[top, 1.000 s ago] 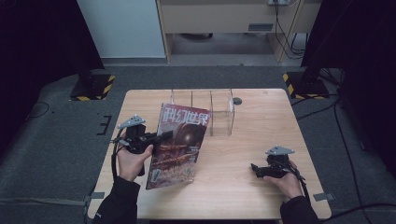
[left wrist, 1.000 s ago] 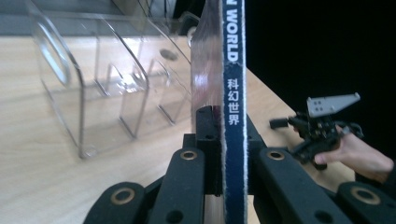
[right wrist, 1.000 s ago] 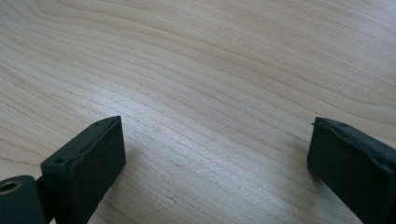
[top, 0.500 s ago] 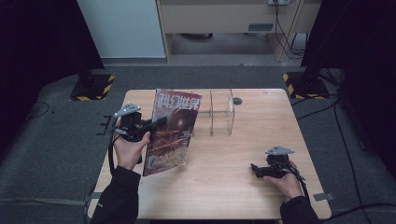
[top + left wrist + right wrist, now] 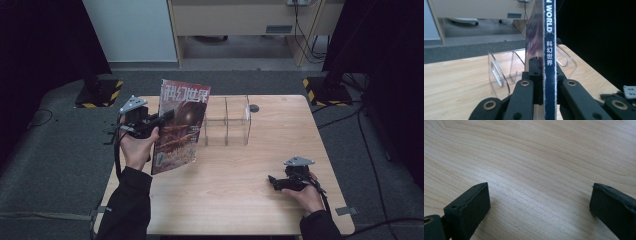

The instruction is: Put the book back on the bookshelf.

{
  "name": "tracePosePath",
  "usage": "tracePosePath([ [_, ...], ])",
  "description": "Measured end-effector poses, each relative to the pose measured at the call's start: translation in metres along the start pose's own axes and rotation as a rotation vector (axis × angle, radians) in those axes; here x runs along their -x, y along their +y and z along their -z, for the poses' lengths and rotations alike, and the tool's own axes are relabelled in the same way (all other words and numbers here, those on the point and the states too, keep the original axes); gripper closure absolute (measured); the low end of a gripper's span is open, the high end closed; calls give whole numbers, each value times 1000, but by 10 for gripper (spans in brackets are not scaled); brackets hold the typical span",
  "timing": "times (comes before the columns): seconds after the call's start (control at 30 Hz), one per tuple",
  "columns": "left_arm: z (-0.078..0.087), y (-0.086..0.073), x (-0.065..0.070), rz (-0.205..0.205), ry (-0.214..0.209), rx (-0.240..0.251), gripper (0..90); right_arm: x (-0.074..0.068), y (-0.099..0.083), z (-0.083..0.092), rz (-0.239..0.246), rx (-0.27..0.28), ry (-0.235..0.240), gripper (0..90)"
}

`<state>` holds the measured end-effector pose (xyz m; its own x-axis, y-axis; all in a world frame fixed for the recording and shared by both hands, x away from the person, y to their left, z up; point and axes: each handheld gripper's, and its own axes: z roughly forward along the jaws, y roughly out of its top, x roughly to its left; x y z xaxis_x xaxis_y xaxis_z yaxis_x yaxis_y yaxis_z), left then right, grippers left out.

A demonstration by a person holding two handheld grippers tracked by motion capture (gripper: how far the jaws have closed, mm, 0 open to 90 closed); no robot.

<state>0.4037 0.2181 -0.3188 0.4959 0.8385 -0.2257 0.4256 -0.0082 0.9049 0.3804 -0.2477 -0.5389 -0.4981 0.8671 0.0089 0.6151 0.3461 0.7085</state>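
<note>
A magazine (image 5: 179,125) with a dark red cover stands nearly upright above the table's left side, its lower edge lifted off the wood. My left gripper (image 5: 161,119) is shut on its left edge. In the left gripper view the blue spine (image 5: 549,62) runs straight up between the two black jaws, which press on it from both sides. A clear plastic file rack (image 5: 227,120) stands just right of the magazine, at the back middle of the table (image 5: 240,195). My right gripper (image 5: 274,182) rests low at the front right, open, with only bare wood (image 5: 536,182) between its jaws.
The rack's clear dividers (image 5: 499,72) stand right behind the magazine in the left gripper view. A small round dark spot (image 5: 254,107) lies behind the rack. Black stands with yellow-striped bases (image 5: 97,92) flank the table's back corners. Cables trail on the grey floor.
My left gripper has lifted the magazine from a slanted lean to nearly upright and carried it up and slightly back. The right gripper has stayed where it was.
</note>
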Motion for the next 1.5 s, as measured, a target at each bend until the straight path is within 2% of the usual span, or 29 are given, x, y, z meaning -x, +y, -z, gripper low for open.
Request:
tracePosePath([
  [0.23,-11,8,-10,32,11,32,839,0,0,0,-2,0,0,34],
  [0.47,-27,8,-16,37,37,42,839,0,0,0,-3,-1,0,32],
  [0.7,-46,4,-15,17,73,62,839,0,0,0,-3,-1,-1,30],
  [1.07,-75,-6,-17,13,109,96,839,0,0,0,0,-2,1,30],
  [1.5,-96,-15,-15,-3,141,135,839,0,0,0,0,-2,1,29],
])
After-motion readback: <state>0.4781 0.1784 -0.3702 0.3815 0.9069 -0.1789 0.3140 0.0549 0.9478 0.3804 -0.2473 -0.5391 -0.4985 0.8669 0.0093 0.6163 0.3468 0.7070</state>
